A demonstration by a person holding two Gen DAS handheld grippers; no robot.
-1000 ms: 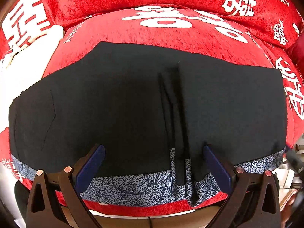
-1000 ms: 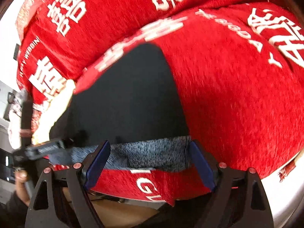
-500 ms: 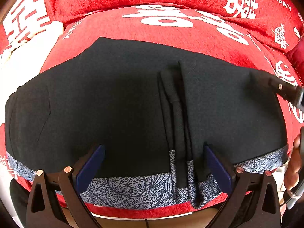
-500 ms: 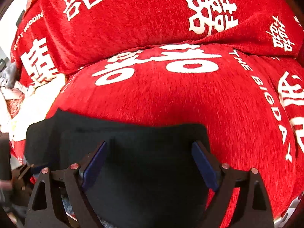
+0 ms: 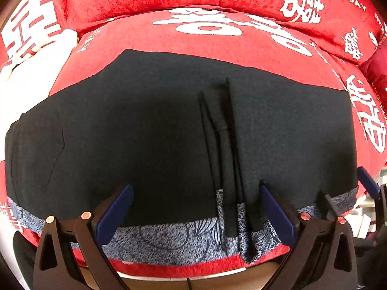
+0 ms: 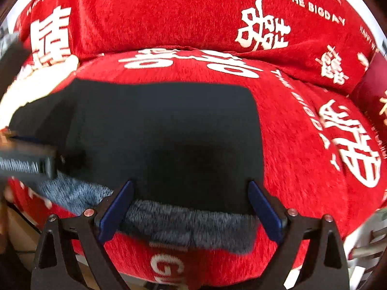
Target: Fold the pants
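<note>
Black pants [image 5: 145, 125] lie spread flat across a red sofa seat cushion [image 5: 217, 41], with a blue-grey patterned band [image 5: 169, 236] along the near edge. A narrow bunched ridge [image 5: 225, 145] of fabric runs up the middle. My left gripper [image 5: 196, 207] hovers open over the near edge, nothing between its pads. In the right wrist view the pants [image 6: 169, 133] show their right end, and my right gripper [image 6: 191, 207] stands open above the band [image 6: 183, 224], holding nothing. The right gripper's blue pad [image 5: 366, 181] shows at the pants' near right corner.
Red back cushions [image 6: 193, 12] with white characters rise behind the seat. A white patch [image 5: 31, 77] lies on the left of the seat. The left gripper's body [image 6: 26, 164] crosses the left edge of the right wrist view. The seat's front edge [image 6: 169, 268] drops off just below the band.
The right gripper swung over the pants' right end and came back to the near right corner, rolling level, jaws slightly wider. The left gripper stayed put. The pants did not shift.
</note>
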